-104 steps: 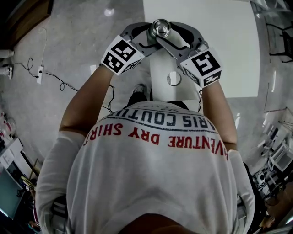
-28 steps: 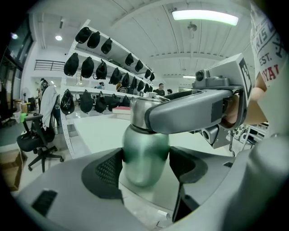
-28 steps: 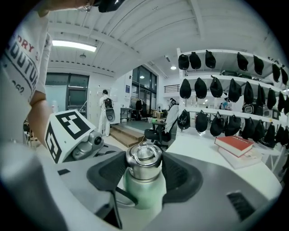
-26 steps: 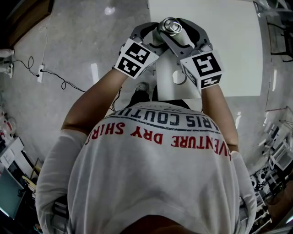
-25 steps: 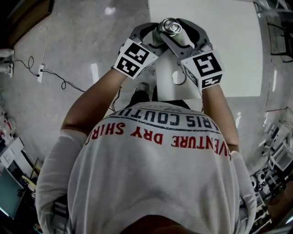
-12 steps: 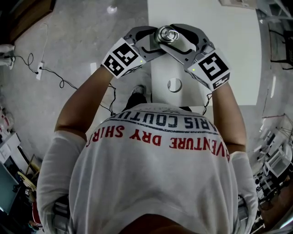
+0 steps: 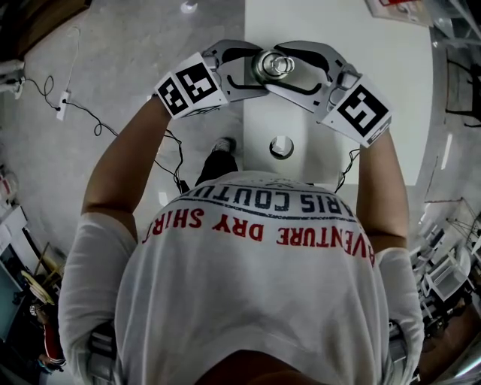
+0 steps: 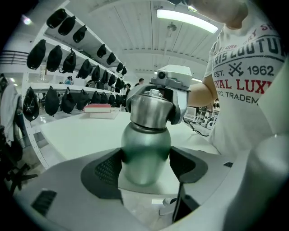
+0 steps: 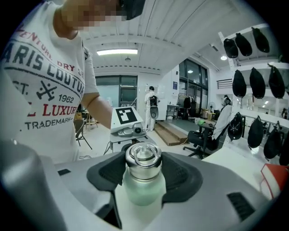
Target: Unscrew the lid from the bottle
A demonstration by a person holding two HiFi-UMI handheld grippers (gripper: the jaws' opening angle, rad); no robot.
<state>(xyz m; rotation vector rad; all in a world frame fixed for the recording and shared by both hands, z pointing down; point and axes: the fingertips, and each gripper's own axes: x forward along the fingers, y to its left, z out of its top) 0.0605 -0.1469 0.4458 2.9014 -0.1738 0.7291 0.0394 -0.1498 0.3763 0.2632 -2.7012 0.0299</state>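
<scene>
My left gripper [image 8: 145, 168] clamps its jaws on the body of the bottle [image 8: 145, 143], my right gripper [image 9: 143, 170] clamps its jaws round the lid [image 9: 143, 156], both held above the counter [image 7: 361, 34] edge.

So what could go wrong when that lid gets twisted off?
The bottle is smooth metal, held in the air by the left gripper at its body. It may spin or slip out and fall near the table edge. The lid is rounded too, so the right gripper could slide around it, or drop it once free.
</scene>
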